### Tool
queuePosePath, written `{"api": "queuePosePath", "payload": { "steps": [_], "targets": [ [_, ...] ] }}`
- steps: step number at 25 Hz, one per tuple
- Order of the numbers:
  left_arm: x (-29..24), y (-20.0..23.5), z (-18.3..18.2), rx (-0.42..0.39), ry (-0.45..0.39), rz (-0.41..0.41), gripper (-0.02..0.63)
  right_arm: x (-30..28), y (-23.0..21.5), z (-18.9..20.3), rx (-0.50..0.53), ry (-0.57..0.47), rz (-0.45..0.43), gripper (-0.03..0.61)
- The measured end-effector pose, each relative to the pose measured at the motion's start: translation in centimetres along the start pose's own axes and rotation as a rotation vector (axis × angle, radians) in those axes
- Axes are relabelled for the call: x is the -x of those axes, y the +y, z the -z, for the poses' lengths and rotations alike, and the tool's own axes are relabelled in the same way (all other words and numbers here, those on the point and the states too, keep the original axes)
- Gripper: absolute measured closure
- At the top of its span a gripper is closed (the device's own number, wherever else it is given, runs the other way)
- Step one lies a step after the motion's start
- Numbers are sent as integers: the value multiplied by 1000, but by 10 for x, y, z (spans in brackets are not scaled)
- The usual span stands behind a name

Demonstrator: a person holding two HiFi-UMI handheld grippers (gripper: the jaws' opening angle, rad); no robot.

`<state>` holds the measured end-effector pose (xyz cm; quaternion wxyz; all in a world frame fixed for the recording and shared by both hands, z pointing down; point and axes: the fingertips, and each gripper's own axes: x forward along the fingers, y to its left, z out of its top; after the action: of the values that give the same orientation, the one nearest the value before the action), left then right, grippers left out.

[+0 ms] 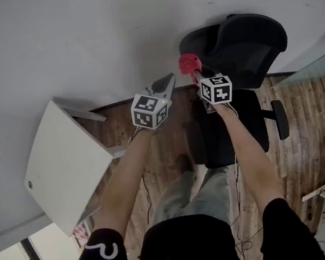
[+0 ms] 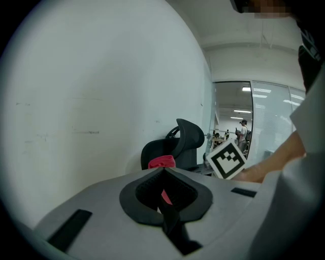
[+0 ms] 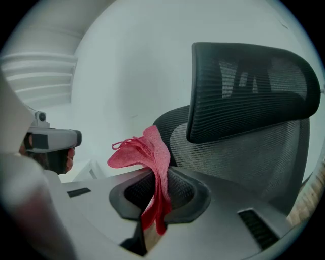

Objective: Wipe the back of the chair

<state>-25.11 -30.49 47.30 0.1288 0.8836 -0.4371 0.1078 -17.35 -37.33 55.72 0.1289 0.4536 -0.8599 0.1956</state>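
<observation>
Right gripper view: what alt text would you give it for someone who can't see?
A claw pinches a crumpled red cloth, held in front of a black mesh office chair with a headrest. A plain white wall stands behind, and the other claw shows at the left edge.

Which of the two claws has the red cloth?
The right claw: the red cloth is pinched between its jaws. The left claw is shut on nothing.
</observation>
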Motion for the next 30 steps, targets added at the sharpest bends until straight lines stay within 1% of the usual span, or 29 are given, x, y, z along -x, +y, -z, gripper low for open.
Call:
{"api": "queuePosePath", "payload": {
  "steps": [2,5,10,16,19,22,26,30],
  "targets": [
    [-2,-4,7,-1,-3,36,588,-11,-7,2,0,-17,23,523],
    [-6,-3,13,39,-28,74,588,-26,-16,5,20,-28,47,522],
    [-18,-4,18,93,-62,54,588,-36,-27,13,67,-10,41,522],
    [-32,-25,25,104,-44,49,588,-35,-48,22,102,33,25,517],
    [-39,-34,21,104,-41,33,588,-31,-69,24,118,61,25,505],
    [-46,-43,19,108,-32,1,588,-21,-97,25,110,90,39,505],
    [-61,-59,8,116,-39,-53,588,-6,-133,19,121,102,57,508],
    [-79,-80,-3,129,-53,-105,588,5,-161,7,157,101,56,509]
  ]
}}
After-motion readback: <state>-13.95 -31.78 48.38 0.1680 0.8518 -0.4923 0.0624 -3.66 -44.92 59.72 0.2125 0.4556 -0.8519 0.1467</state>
